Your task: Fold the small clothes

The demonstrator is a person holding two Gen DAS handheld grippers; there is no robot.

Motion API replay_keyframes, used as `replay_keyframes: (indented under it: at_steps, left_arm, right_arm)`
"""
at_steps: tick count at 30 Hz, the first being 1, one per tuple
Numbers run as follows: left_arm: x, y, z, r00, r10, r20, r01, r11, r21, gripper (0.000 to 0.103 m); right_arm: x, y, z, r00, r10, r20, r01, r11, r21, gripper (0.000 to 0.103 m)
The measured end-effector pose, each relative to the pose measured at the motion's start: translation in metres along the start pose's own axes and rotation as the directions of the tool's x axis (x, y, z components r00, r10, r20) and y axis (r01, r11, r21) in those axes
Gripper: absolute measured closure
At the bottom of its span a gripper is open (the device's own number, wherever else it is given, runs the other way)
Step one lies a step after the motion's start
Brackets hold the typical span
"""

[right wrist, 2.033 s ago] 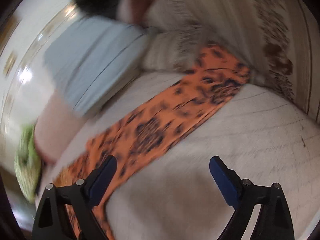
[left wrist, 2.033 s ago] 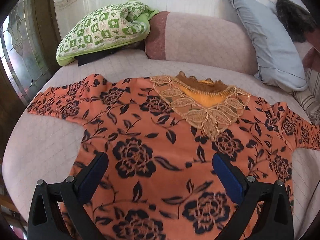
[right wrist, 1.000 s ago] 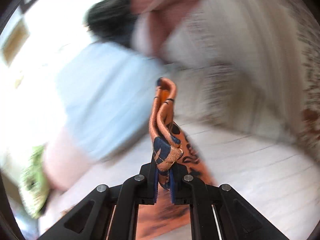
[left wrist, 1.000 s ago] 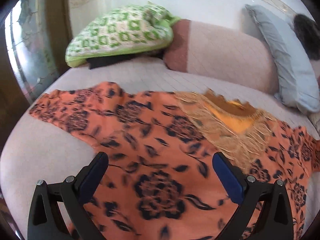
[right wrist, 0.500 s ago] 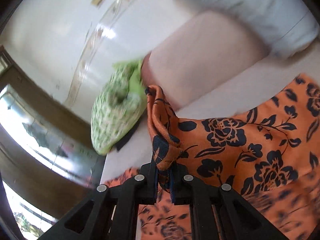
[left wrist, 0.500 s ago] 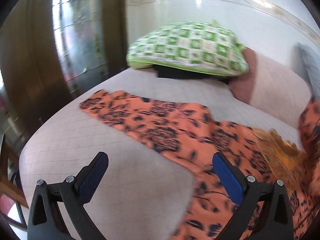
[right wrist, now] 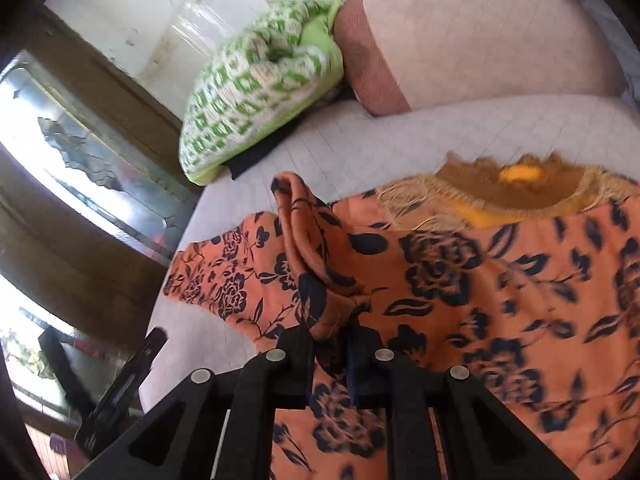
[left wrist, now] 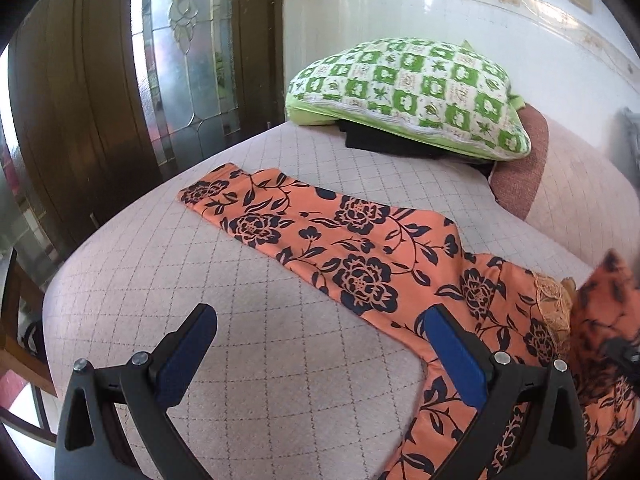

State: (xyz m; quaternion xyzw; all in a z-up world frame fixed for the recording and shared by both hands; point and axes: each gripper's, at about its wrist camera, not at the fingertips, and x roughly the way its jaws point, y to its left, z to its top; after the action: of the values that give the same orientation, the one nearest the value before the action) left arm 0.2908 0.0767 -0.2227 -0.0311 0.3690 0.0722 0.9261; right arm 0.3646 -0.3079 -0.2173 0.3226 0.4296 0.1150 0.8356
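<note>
An orange top with dark flowers (left wrist: 360, 248) lies spread on the quilted bed (left wrist: 260, 360). Its left sleeve stretches toward the far left corner. My left gripper (left wrist: 320, 352) is open and empty, hovering over the bed near the sleeve and the armpit. My right gripper (right wrist: 332, 332) is shut on the cuff of the right sleeve (right wrist: 304, 232) and holds it folded over the top's body (right wrist: 500, 280), below the lace collar (right wrist: 512, 192). The right gripper also shows at the right edge of the left wrist view (left wrist: 620, 350).
A green and white checked pillow (left wrist: 408, 96) lies on dark cloth at the head of the bed. A pink bolster (right wrist: 460, 28) is beside it. A wooden door with stained glass (left wrist: 180, 72) stands left of the bed. The bed edge drops off at the left.
My right gripper closed on the right sleeve cuff and carried it left across the top's body. My left gripper swung left, from over the body to near the left sleeve, still open.
</note>
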Motion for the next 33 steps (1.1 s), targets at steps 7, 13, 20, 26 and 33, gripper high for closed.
replay_keyframes:
  at_steps: [7,13,20,26,33]
  left_arm:
    - [0.003,-0.019,-0.006,1.000,0.009,-0.015,-0.008,0.999,0.043,0.000]
    - [0.005,-0.031,-0.008,1.000,0.013,-0.019,-0.012,0.998,0.060,0.000]
    - [0.010,-0.024,-0.005,0.999,0.029,-0.022,-0.028,0.999,0.032,0.000]
    - [0.007,-0.039,-0.011,1.000,-0.020,-0.023,0.021,0.998,0.065,0.000]
    - [0.004,-0.093,-0.029,0.996,-0.084,-0.024,0.087,0.973,0.214,0.000]
  right_arm:
    - [-0.015,-0.051,-0.008,0.999,-0.022,0.050,0.016,0.993,0.116,0.088]
    - [0.011,0.015,-0.003,0.991,0.133,0.025,-0.133,0.991,0.007,0.085]
    - [0.029,0.078,-0.006,0.979,0.197,-0.059,-0.204,0.969,-0.137,0.039]
    - [-0.006,0.003,-0.001,0.994,-0.082,0.075,0.087,0.994,-0.061,0.039]
    - [-0.052,-0.135,0.018,0.919,-0.378,0.108,0.354,0.915,0.191,0.043]
